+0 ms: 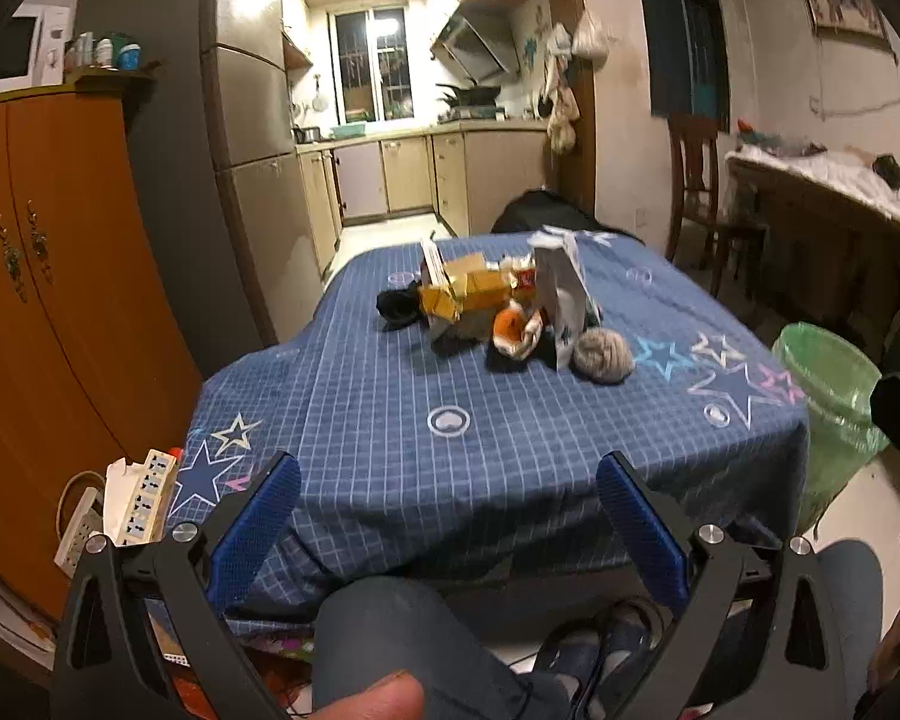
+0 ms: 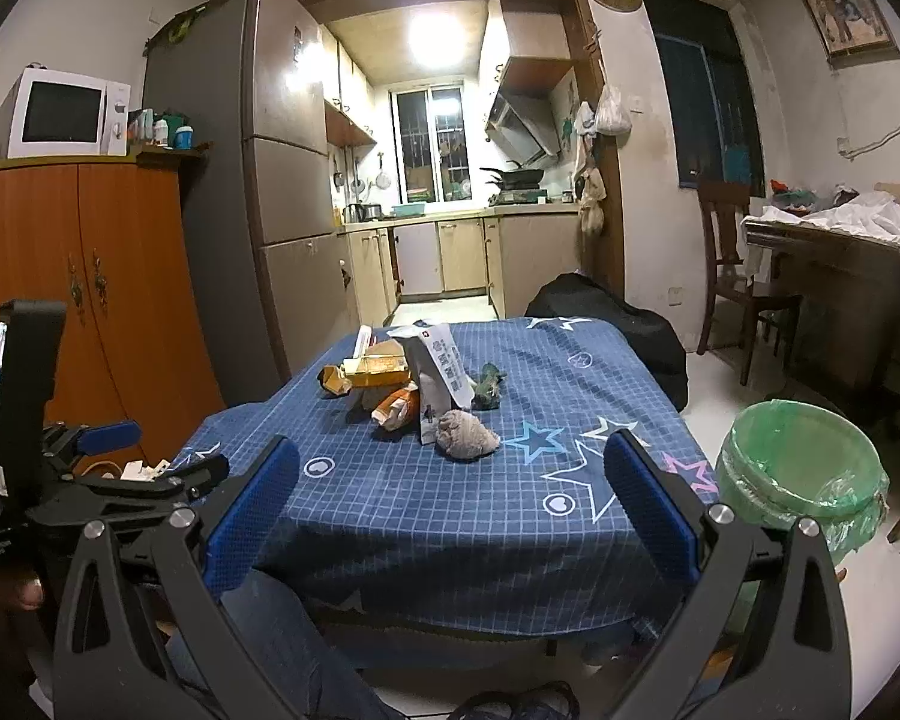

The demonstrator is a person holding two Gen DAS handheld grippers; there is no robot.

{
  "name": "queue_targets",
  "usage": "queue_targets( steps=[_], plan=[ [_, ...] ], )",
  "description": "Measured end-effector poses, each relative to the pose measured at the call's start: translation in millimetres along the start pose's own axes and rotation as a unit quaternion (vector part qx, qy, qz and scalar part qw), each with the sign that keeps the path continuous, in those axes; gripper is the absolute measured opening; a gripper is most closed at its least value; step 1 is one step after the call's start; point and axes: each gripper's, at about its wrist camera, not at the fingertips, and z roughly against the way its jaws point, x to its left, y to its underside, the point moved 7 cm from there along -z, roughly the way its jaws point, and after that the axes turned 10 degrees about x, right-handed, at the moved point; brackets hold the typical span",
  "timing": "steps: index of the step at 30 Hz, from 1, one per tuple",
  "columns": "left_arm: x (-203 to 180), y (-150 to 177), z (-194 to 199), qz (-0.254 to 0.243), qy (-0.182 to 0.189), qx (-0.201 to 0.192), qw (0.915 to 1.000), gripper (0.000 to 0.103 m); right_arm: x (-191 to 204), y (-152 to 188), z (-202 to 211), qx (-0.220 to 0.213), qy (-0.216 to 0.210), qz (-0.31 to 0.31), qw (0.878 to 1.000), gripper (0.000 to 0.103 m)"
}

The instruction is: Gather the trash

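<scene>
A pile of trash sits mid-table on the blue checked cloth (image 1: pixel 390 432): yellow cartons (image 1: pixel 468 291), a white paper bag (image 1: pixel 561 294), an orange wrapper (image 1: pixel 513 330), a black scrap (image 1: pixel 399 306) and a grey crumpled ball (image 1: pixel 603 354). The right wrist view shows the same yellow cartons (image 2: pixel 375 372), white bag (image 2: pixel 438 378), grey ball (image 2: pixel 465 433) and a green scrap (image 2: pixel 487 387). My left gripper (image 1: pixel 450 483) is open and empty at the table's near edge. My right gripper (image 2: pixel 450 468) is open and empty there too. A green-lined bin (image 2: pixel 801 468) stands right of the table.
The bin also shows in the left wrist view (image 1: pixel 828 396). An orange cabinet (image 1: pixel 48 276) and power strips (image 1: pixel 144 498) are on the left. A chair (image 2: pixel 729 276) and a cluttered desk (image 2: pixel 840 252) are at the right. A black bag (image 2: pixel 606 315) lies behind the table.
</scene>
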Motion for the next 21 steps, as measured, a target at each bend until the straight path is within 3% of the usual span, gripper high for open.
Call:
queue_targets(
  steps=[9,21],
  plan=[
    [-4.3,5.8,-15.2,-0.021,-0.009,0.032,0.9992,0.098,3.6,2.2,-4.8,0.015,0.002,0.001,1.0,0.098],
    [-5.1,7.0,-21.9,-0.024,-0.012,0.042,0.9988,0.098,7.2,4.9,-8.9,0.024,0.004,0.006,1.0,0.098]
  ],
)
